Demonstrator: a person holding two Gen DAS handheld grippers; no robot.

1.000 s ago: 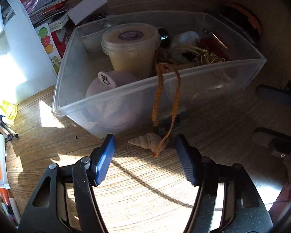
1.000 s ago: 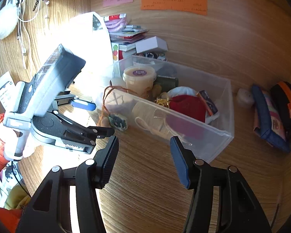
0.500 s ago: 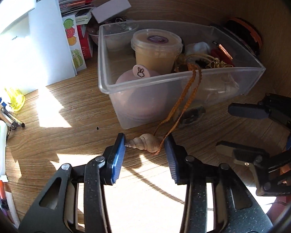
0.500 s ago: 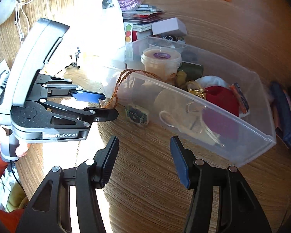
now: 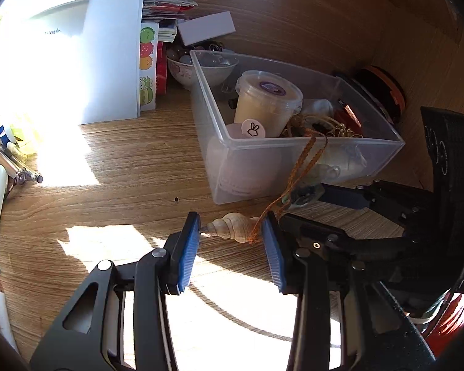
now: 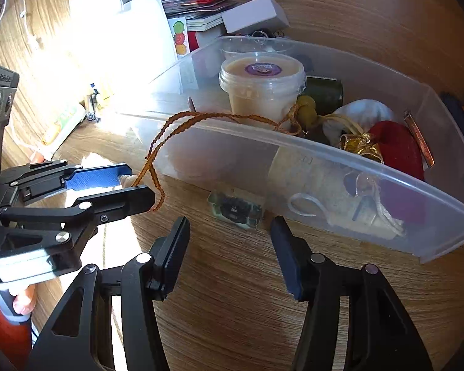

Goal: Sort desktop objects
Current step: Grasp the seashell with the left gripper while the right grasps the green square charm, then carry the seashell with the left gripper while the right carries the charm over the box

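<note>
Left gripper (image 5: 231, 232) closed on shell (image 5: 230, 231), on desk (image 5: 114, 167) just before bin (image 5: 294, 145); orange cord (image 5: 306, 160) draped over bin rim. Right gripper (image 6: 230, 230) spread, near small tile (image 6: 235, 209) beside bin.

Cream spiral shell (image 5: 229, 228), orange braided cord (image 5: 306, 157), blue ribbed pads (image 5: 187, 256), translucent bin (image 6: 324, 154)

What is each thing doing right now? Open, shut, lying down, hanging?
Left gripper: shut on the seashell, pads touching both ends.
Seashell: lying on its side on the desk.
Right gripper: open, holding nothing.
Clear bin: open-topped, partly filled.
Orange cord: hanging over the bin's rim.
Lidded tub: upright, lid on.
Small charm: lying on the desk against the bin.
</note>
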